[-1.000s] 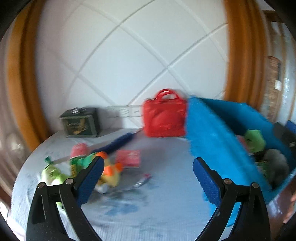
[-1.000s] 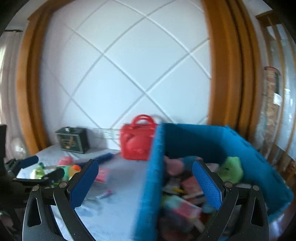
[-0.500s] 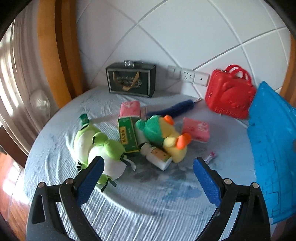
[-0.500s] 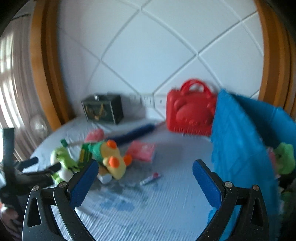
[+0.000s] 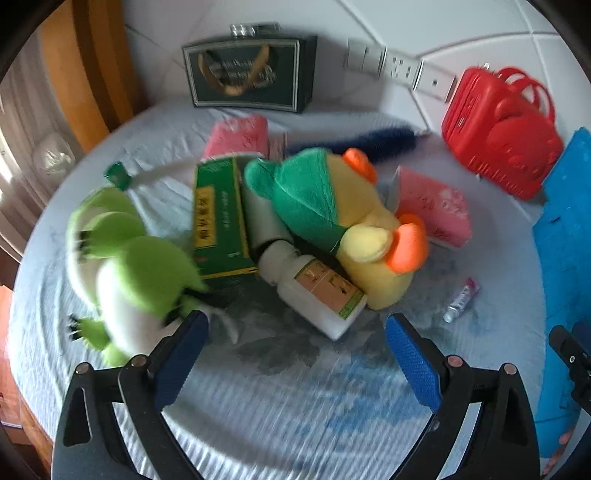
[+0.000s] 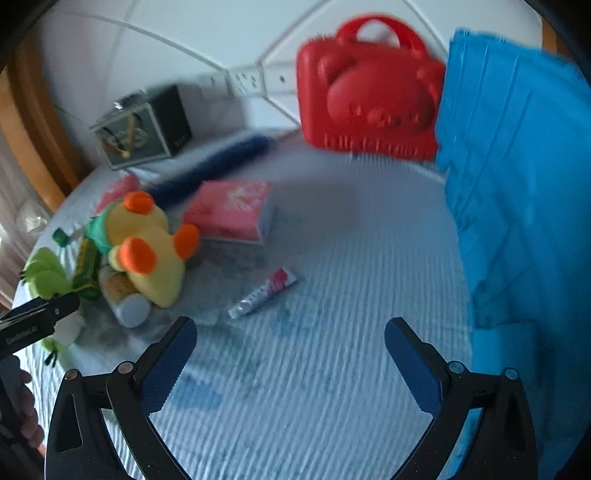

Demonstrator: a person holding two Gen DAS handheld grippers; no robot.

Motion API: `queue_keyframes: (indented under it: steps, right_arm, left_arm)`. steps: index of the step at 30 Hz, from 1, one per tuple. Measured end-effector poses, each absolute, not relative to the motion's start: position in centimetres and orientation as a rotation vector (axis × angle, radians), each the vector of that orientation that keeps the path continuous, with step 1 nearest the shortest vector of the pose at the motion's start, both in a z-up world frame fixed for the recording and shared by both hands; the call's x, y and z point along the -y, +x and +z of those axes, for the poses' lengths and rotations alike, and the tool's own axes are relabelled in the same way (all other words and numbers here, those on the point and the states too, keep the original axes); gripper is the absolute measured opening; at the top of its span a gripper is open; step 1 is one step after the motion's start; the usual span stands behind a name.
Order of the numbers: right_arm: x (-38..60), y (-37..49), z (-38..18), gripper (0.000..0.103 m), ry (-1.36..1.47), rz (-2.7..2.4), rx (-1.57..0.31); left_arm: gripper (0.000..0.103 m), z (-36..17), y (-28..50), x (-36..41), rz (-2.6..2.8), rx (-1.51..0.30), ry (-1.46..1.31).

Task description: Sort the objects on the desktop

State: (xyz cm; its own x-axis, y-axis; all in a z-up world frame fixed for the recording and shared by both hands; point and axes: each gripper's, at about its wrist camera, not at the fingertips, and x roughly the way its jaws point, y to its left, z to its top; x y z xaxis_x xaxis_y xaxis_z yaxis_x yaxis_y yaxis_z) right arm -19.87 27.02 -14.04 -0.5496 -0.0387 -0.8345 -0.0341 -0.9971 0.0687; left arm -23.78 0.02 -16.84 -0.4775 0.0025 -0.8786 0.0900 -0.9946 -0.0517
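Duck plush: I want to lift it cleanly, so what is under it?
The duck plush lies over a white bottle beside a green box. The bottle's upper part is covered.

White quilted wall panel (image 5: 461,26) with wall sockets (image 5: 400,68), wooden frame (image 5: 99,62), and striped pale-blue tablecloth (image 5: 295,398).

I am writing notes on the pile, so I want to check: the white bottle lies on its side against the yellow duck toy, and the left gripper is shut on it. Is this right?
Not quite. The left gripper is open and holds nothing; the left wrist view shows its jaws spread wide, short of the white bottle. The bottle does lie on its side against the yellow duck toy.
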Motion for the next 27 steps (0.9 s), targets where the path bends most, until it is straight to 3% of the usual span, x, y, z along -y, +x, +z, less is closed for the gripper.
queue_keyframes:
  steps: [9,13,16,20,22,24,27]
  right_arm:
    - [-26.3,-24.8,-19.7,0.103,1.654,-2.670,0.095]
    - [-25.6,-26.5,-22.1,0.103,1.721,-2.629,0.099]
    - [-25.3,-27.5,-24.0,0.103,1.798,-2.568,0.139]
    - [-24.6,-28.1,-24.9,0.103,1.823,-2.548,0.140]
    - [-24.2,-28.4,-25.1,0.096,1.832,-2.540,0.121]
    - [-23.8,-28.5,-25.4,0.075,1.840,-2.535,0.101]
    - [-23.5,-28.6,-25.4,0.065,1.845,-2.540,0.040]
  left_arm:
    - [0.098,-22.5,-29.0,-0.3,-2.564,-0.153,1.702]
    - [0.098,-23.7,-29.7,-1.0,-2.558,-0.044,1.692]
    - [0.088,-24.2,-29.7,-1.4,-2.565,0.029,1.694]
    - [0.063,-24.7,-29.3,-0.4,-2.543,-0.011,1.761]
    - [0.056,-25.3,-29.0,0.3,-2.519,-0.093,1.826]
    - [0.052,-25.7,-28.7,0.9,-2.520,-0.102,1.834]
    - [0.052,-25.8,-28.4,1.0,-2.522,-0.076,1.839]
